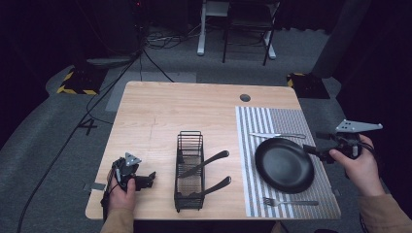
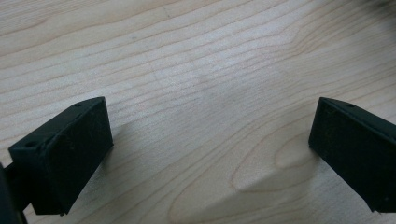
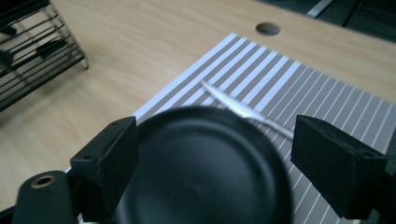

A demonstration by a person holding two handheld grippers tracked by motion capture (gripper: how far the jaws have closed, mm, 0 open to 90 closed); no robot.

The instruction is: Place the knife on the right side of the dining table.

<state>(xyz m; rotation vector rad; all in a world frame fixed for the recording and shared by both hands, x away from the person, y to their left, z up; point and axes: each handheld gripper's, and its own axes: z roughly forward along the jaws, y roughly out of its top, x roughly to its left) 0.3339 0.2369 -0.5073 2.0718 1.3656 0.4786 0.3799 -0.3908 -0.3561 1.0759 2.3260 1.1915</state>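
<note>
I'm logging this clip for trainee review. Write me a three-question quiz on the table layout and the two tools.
1. True or false: the black pan sits on the striped placemat.
2. Which item lies on the mat nearest the person? A) knife B) fork C) spoon
3. Fill in: the two black-handled utensils rest in the wire ____.

Key: 1 true. 2 B: the fork is at the near edge, the knife beyond the pan. 3 rack. Also note: the left tool is open over bare wood, the right tool open by the pan's rim.
</note>
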